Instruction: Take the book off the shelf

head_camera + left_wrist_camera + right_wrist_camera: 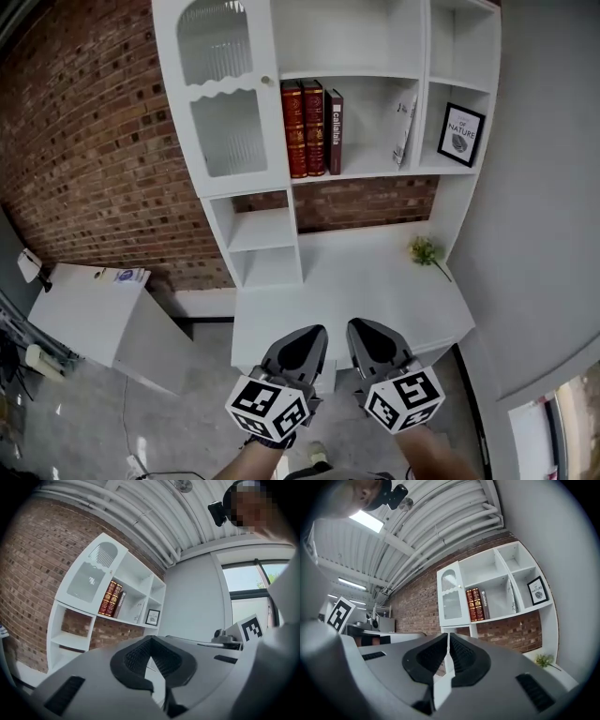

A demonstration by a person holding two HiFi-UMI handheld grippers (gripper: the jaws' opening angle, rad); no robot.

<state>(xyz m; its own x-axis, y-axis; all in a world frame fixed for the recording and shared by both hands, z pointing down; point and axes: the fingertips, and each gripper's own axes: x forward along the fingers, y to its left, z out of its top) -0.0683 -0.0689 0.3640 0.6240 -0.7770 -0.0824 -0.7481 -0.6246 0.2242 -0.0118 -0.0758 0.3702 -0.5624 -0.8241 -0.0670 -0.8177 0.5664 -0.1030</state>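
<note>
On the middle shelf of the white shelf unit, two red books stand upright with a dark maroon book against their right side. A framed picture sits one compartment further right. Below, a green sprig lies on the desk. Over its front edge hover the left gripper and right gripper, both closed and empty.

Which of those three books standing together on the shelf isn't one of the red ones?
The rightmost book: its spine is dark with white lettering, while the two red books to its left carry gold ornament.
</note>
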